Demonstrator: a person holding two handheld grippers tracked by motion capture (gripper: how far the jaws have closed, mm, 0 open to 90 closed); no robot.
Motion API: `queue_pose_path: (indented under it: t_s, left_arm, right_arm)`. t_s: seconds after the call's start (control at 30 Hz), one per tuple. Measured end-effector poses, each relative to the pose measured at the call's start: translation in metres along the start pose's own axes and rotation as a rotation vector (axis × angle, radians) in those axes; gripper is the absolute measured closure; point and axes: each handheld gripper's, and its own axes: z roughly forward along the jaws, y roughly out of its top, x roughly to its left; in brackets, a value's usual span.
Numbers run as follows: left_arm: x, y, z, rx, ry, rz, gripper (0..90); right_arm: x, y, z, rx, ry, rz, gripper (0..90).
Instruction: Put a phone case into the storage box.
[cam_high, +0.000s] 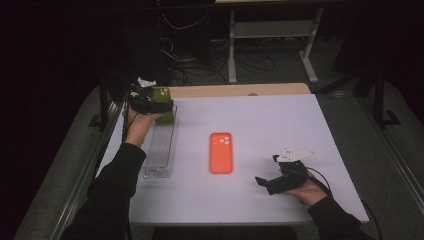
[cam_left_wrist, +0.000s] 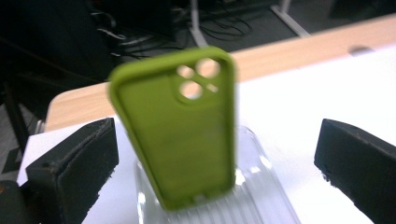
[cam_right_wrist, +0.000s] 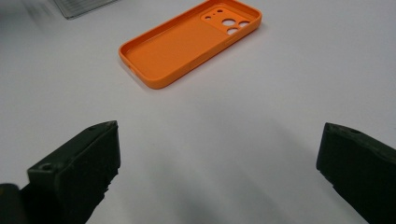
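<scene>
Left gripper (cam_high: 150, 102) raised at the tabletop's (cam_high: 280, 125) far corner, jaws wide, green phone case (cam_left_wrist: 180, 130) standing free in clear rack (cam_high: 161, 150), right gripper (cam_high: 280, 177) resting low, jaws wide and empty, aimed at orange phone case (cam_high: 221, 152)

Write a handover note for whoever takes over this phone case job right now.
Left hand-held gripper: jaws open and apart from the green silicone phone case, which stands tilted at the far end of the clear ribbed plastic rack.
Right hand-held gripper: open, empty, low over the white table near its right front.
Orange silicone phone case: lying flat, open side up, mid-table.
Done: green case appears set in the rack.
Left, probably: pick up the orange case and stand it in the rack too.
</scene>
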Motion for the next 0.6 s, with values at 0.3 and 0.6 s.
queue_pose_path:
  t_s: [0.3,0.6]
  left_arm:
    - [-0.022,-0.006,-0.033,-0.025,-0.179,0.054,0.0]
    - [-0.047,-0.016,-0.05,-0.054,-0.373,0.102,0.0]
  right_arm:
    - [0.003,0.001,0.0,0.003,0.002,-0.006,0.0]
    - [0.002,0.001,-0.002,-0.003,0.006,0.003,0.0]
